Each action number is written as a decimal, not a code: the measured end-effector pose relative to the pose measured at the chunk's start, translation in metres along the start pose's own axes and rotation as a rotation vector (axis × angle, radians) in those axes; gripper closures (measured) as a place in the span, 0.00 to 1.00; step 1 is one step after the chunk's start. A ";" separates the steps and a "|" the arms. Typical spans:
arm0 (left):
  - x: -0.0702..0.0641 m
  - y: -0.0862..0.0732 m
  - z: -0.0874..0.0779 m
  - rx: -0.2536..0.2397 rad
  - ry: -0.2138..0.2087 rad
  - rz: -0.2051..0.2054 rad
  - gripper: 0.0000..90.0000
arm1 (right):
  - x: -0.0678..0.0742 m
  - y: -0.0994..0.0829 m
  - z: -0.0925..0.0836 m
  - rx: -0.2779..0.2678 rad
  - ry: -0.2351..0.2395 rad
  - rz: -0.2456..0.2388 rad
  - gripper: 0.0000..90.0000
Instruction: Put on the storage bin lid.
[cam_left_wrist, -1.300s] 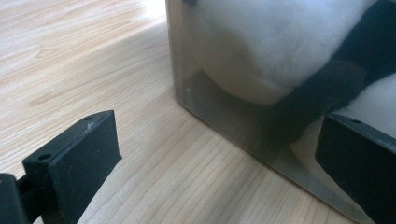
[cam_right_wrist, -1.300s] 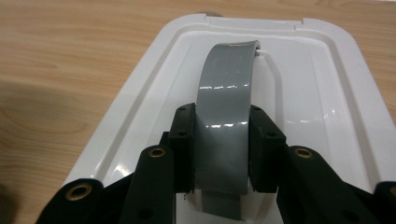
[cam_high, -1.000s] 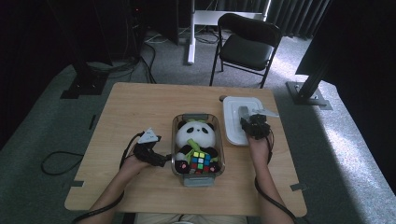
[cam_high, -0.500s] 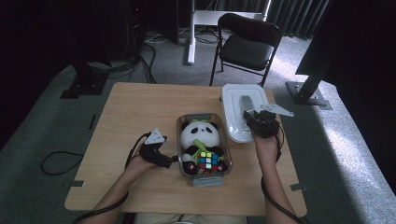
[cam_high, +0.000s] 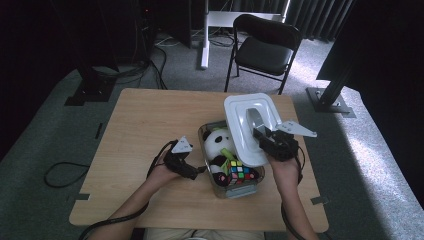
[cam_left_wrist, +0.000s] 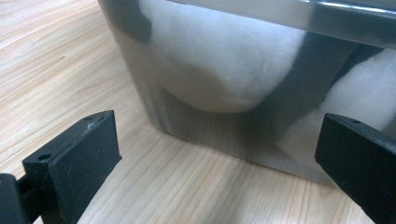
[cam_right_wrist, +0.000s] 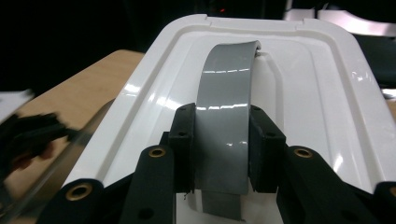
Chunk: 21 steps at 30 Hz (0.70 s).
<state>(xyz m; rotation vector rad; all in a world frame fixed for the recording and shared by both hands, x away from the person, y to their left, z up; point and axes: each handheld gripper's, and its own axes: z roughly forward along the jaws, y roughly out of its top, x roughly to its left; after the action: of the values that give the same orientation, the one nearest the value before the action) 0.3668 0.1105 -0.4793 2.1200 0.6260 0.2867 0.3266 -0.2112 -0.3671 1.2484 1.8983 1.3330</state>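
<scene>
A clear plastic box (cam_high: 226, 192) stands on the wooden table (cam_high: 140, 130), holding a panda plush (cam_high: 216, 141) and a colour cube (cam_high: 240, 170). My right gripper (cam_high: 258, 134) is shut on the grey handle (cam_right_wrist: 225, 116) of the white lid (cam_high: 239, 117), which hangs tilted above the box's right side. In the right gripper view the pads (cam_right_wrist: 183, 135) press both edges of the handle. My left gripper (cam_high: 199, 171) is open at the box's left wall (cam_left_wrist: 243, 140), its fingers (cam_left_wrist: 81, 154) spread wide on either side of a corner, with the panda showing through the plastic.
A black chair (cam_high: 265, 47) and a white desk leg (cam_high: 205, 45) stand on the carpet beyond the table's far edge. Cables (cam_high: 62, 172) trail off the table's left side. Bare tabletop lies to the left and far side of the box.
The right gripper has lifted the lid off the table and carried it left, over the box. The left gripper and the box have shifted slightly right.
</scene>
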 end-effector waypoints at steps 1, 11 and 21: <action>-0.001 0.001 0.002 0.000 0.000 0.003 0.01 | 0.003 -0.002 -0.001 0.008 0.010 -0.006 0.75; -0.013 0.012 0.016 -0.011 0.007 -0.008 0.01 | 0.032 -0.020 0.000 0.073 0.105 -0.046 0.75; -0.014 -0.002 0.003 0.009 0.008 -0.020 0.01 | 0.035 -0.032 0.009 0.120 0.106 -0.017 0.75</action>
<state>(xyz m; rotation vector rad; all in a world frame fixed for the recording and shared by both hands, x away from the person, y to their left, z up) 0.3554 0.1022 -0.4821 2.1205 0.6541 0.2822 0.3050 -0.1792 -0.3957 1.2383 2.0843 1.3173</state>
